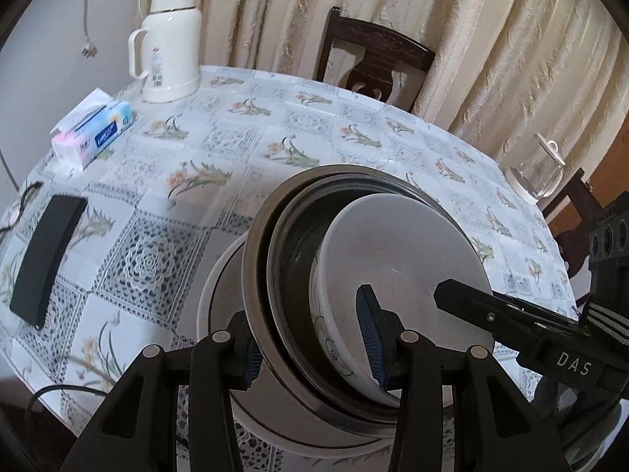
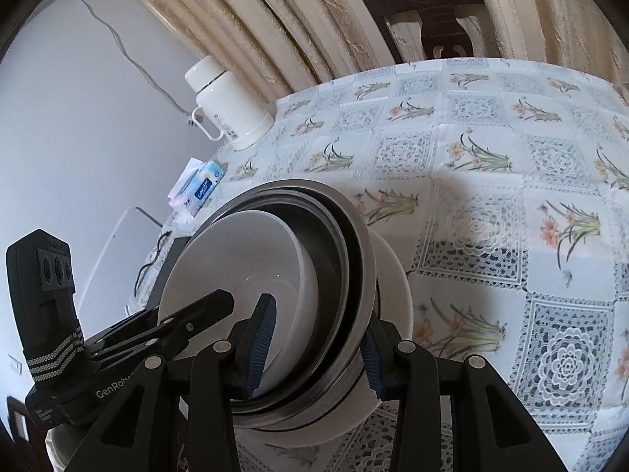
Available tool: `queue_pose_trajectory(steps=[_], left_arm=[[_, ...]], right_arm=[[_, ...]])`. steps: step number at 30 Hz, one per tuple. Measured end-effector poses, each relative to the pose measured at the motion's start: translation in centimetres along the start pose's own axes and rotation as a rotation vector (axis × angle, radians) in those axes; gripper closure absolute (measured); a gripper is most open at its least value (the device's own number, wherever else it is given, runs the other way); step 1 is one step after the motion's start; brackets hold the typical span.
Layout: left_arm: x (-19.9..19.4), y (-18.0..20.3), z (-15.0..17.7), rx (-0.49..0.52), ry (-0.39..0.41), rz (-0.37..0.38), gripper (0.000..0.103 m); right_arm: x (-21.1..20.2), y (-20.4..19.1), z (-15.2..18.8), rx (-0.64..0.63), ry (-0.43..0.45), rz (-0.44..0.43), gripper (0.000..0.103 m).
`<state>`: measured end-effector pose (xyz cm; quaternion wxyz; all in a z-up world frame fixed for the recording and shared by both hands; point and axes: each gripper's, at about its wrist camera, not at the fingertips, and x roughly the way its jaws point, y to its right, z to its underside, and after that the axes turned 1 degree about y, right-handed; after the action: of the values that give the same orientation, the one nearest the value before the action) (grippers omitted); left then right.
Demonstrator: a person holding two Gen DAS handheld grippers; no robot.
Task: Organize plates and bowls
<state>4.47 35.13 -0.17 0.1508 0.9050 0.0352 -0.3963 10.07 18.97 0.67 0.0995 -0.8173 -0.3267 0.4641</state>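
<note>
A nested stack of bowls is held tilted between both grippers: an outer steel bowl [image 1: 255,244], a dark steel bowl [image 1: 298,244] inside it, and a white bowl [image 1: 397,244] with a blue flower pattern innermost. My left gripper [image 1: 310,348] is shut across the near rims of all three. From the opposite side, my right gripper [image 2: 314,356] is shut on the same stack, with the white bowl [image 2: 220,271] and the steel bowl [image 2: 354,275] between its pads. A white dish [image 1: 214,291] lies on the table right under the stack. The right gripper [image 1: 471,303] also shows in the left view.
The round table [image 1: 275,126] has a flowered cloth. On it stand a white thermos jug [image 1: 169,43], a tissue pack [image 1: 94,129], a black flat case [image 1: 47,259] and a glass jar [image 1: 538,173]. Dark wooden chairs [image 1: 373,63] stand behind, before beige curtains.
</note>
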Motion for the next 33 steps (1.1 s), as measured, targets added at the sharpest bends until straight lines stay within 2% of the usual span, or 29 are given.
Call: queue_pose_trajectory(steps=[14,18,25,33], left_arm=[[1.2,-2.0,1.0,-0.042,-0.03,0.005,0.06],[1.5,-2.5,1.3,-0.045,-0.033,0.013,0.06],[1.5,-2.0,1.5,-0.009,-0.011,-0.002,0.054],[1.3,-2.5,1.5,-0.017,-0.006,0.027,0.049]], right_arm=[[2.0,-0.6,0.7,-0.007,-0.04,0.015,0.059],[2.1,-1.1,0.8,-0.03,-0.026,0.031,0.059],[2.1,-1.1,1.1,-0.041,-0.01,0.032,0.06],[2.0,-1.5,1.2,-0.057,0.0,0.048,0.059]])
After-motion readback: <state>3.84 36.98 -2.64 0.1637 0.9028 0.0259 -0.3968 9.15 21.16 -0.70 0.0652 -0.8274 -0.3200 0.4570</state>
